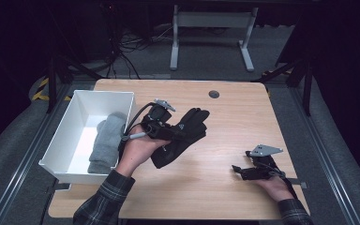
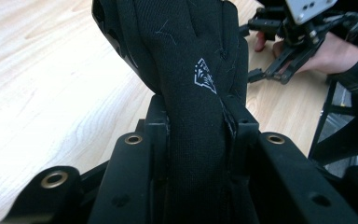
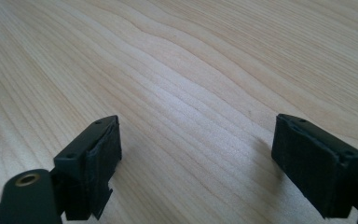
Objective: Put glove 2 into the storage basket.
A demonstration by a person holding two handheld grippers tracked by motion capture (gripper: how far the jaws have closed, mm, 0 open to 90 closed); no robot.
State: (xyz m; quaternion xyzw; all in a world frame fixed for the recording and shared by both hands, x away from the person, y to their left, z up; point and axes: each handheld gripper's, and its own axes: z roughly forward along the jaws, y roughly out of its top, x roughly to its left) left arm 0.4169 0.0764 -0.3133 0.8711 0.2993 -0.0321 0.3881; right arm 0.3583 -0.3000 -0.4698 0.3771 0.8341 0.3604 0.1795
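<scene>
A black glove (image 1: pixel 183 133) with a small white logo hangs off the table, its fingers pointing away from me. My left gripper (image 1: pixel 168 133) is shut on the glove (image 2: pixel 196 93), and both jaws press its fabric from either side. A grey glove (image 1: pixel 107 140) lies inside the white bin (image 1: pixel 75 110) at the left. Near the table's front right my right gripper (image 1: pixel 236 169) rests low over the wood, open, with bare tabletop between its pads (image 3: pixel 100 158). The right gripper (image 2: pixel 279 56) also appears beyond the black glove in the left gripper view.
The wooden table (image 1: pixel 234 117) has a round grommet (image 1: pixel 213 94) near its far edge. The white bin overhangs the table's left edge. Beyond the table stand a white desk frame (image 1: pixel 211 33) and loose cables (image 1: pixel 126 47) on the dark floor.
</scene>
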